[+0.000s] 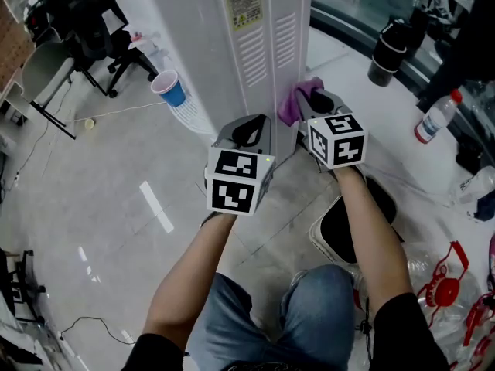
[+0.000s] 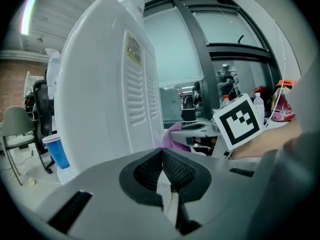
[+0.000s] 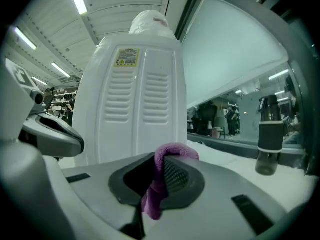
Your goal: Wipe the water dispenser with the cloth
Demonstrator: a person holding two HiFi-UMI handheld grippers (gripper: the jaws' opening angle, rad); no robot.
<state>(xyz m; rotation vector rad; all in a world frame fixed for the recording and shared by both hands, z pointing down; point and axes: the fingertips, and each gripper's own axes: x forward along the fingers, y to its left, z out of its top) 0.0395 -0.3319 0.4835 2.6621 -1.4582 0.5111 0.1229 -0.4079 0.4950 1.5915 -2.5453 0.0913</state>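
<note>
The white water dispenser [image 1: 259, 33] stands ahead, its vented back panel with a yellow label [image 3: 126, 57] facing me. My right gripper [image 1: 309, 107] is shut on a purple cloth [image 1: 298, 99], held close to the panel's lower right edge; the cloth [image 3: 160, 176] hangs between its jaws. My left gripper [image 1: 251, 134] is shut with nothing in it, low beside the panel's base, left of the right gripper. In the left gripper view the dispenser [image 2: 107, 89] fills the left half and the cloth [image 2: 172, 135] shows past it.
A blue cup [image 1: 170, 89] sticks out at the dispenser's left side. A black flask [image 1: 387, 52] and a plastic bottle [image 1: 435, 118] stand on the white ledge [image 1: 348, 64] to the right. A black-lined bin [image 1: 348, 230] sits on the floor by my right arm. Office chairs [image 1: 85, 29] stand far left.
</note>
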